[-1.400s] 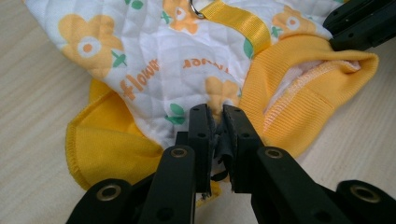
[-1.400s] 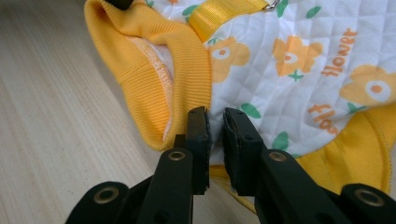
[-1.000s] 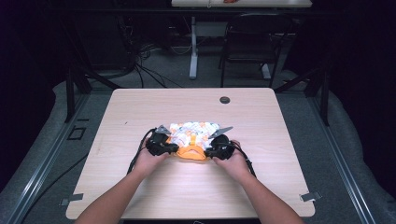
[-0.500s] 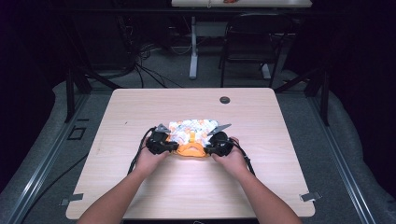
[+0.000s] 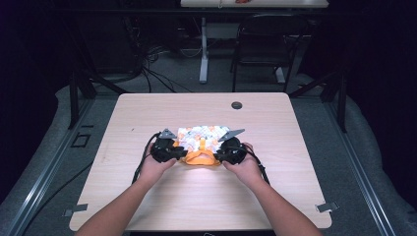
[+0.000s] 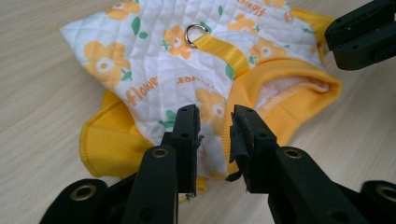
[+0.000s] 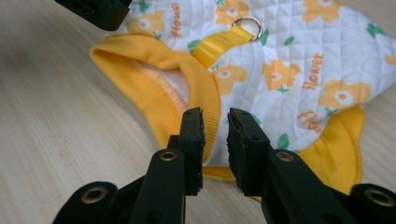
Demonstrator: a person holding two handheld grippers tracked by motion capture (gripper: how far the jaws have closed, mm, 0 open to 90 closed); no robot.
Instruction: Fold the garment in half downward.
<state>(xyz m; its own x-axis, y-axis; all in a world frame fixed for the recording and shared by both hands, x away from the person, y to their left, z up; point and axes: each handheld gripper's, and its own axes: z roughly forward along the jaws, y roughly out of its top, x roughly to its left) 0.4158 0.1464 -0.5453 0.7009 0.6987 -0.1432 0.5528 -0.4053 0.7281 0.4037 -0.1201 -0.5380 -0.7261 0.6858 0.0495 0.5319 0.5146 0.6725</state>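
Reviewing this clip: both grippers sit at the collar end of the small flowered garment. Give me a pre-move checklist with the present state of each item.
1. Garment lies flat on the table: ok.
2. Left gripper released: ok; its jaws have just been opening, a gap shows, pads off the fabric.
3. Right gripper released: ok; jaws just opened, nothing pinched.
4. Yellow collar open and reachable: ok.
5. Strap ring free on top: ok.
6. Underside free of folds: cannot tell.

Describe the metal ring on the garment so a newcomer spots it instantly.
On the wooden table, find the quilted flower-print pet garment with yellow trim lying flat at its middle. A yellow webbing strap runs up its back from the ribbed collar; the small silver ring sits at that strap's end, the only metal part.
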